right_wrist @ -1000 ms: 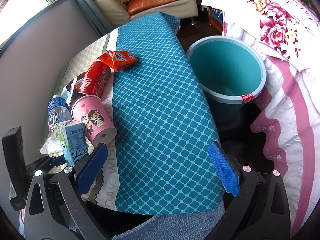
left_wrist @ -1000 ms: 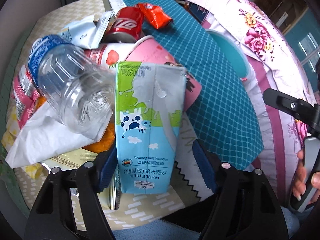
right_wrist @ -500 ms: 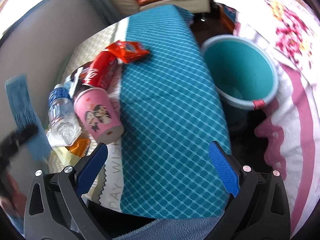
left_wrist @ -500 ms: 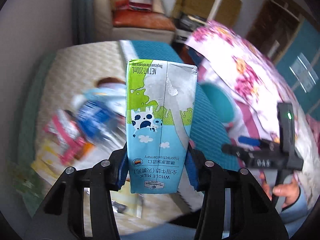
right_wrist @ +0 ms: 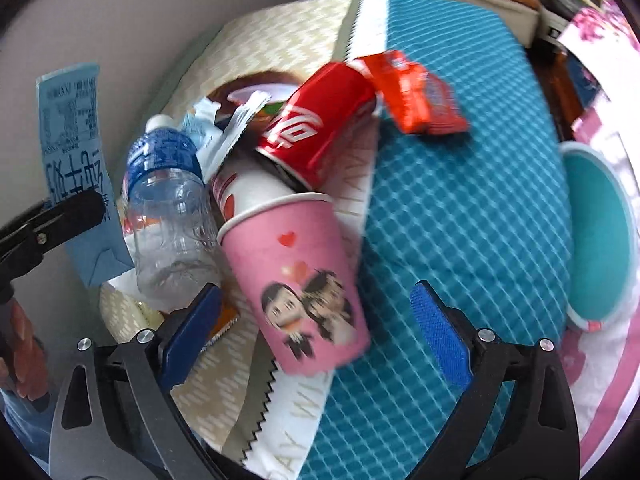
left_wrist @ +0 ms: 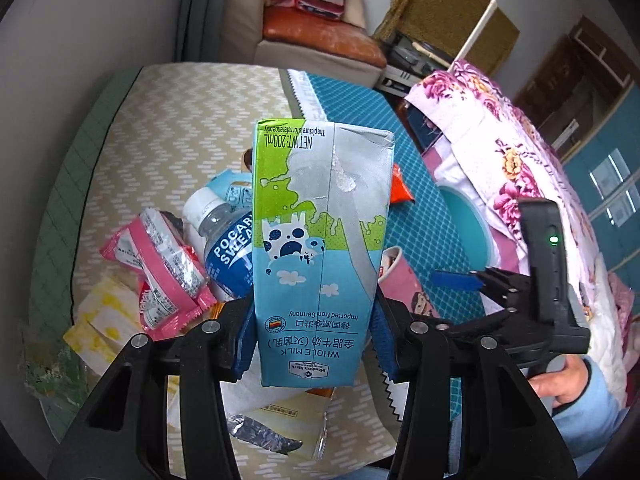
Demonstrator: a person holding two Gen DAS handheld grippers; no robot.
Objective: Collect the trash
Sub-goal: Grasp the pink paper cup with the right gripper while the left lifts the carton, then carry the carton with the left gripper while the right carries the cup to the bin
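**Carrying the milk carton toward the bin**

Holding the milk carton [left_wrist: 322, 256] clear of the bed, I have the left gripper [left_wrist: 316, 344] clamped on its lower end, blue pads pressed to both sides, the carton upside down in the left wrist view. To finish this step well I would keep that squeeze steady, since the thin board can buckle or slip, and swing across to the teal bin [left_wrist: 472, 228] that stands off the bed's right edge, letting go only once the carton hangs over its mouth.

Below it, toward the left edge of the bed, lie the pink wrapper [left_wrist: 168, 268] and the water bottle [right_wrist: 172, 216]. Further right come the cola can [right_wrist: 320, 136], the orange-red packet [right_wrist: 416, 92] and the pink paper cup [right_wrist: 300, 280] on its side. My right gripper [right_wrist: 316, 332] has its jaws wide apart and empty, with the cup lying between them and untouched; I judge the cup my next pickup.

A second ago the carton lay low among the pile with the pads not yet closed on it. Now it is gripped and lifted, and the right gripper has swung from the bare teal cover over to the cup.
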